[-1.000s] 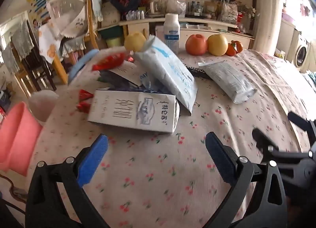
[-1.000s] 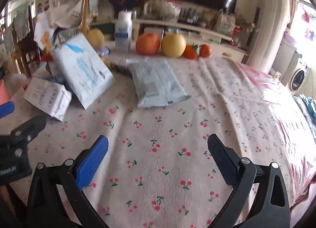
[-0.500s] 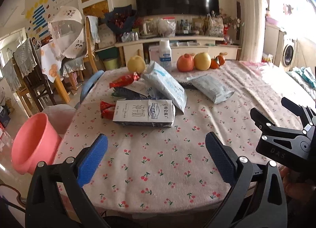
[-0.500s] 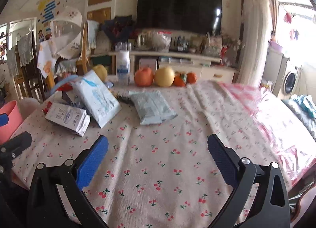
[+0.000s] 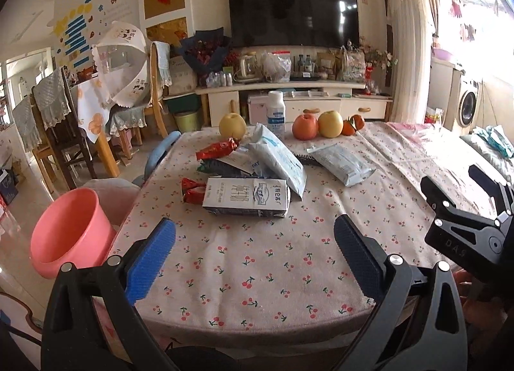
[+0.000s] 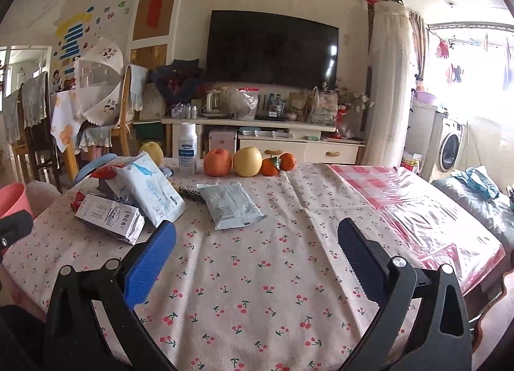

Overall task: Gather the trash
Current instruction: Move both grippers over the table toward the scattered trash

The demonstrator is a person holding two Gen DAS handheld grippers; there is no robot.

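Trash lies on the cherry-print tablecloth (image 5: 257,268): a white milk carton (image 5: 245,196) on its side, a blue-white pouch (image 5: 278,158), a grey packet (image 5: 342,163) and red wrappers (image 5: 217,149). The carton (image 6: 110,218), pouch (image 6: 149,189) and packet (image 6: 229,205) also show in the right wrist view. A pink bin (image 5: 69,232) stands left of the table. My left gripper (image 5: 255,258) is open and empty above the near table edge. My right gripper (image 6: 257,258) is open and empty, farther right, and shows in the left wrist view (image 5: 469,226).
Fruit (image 5: 316,123) and a white bottle (image 5: 276,113) stand at the table's far edge. A pink stool (image 5: 109,191) and a blue chair back (image 5: 160,152) are left of the table. A red plastic-covered cloth (image 6: 414,207) covers the table's right part.
Both grippers have pulled back and up from the table, so the trash looks smaller and farther. Both stay open and empty.
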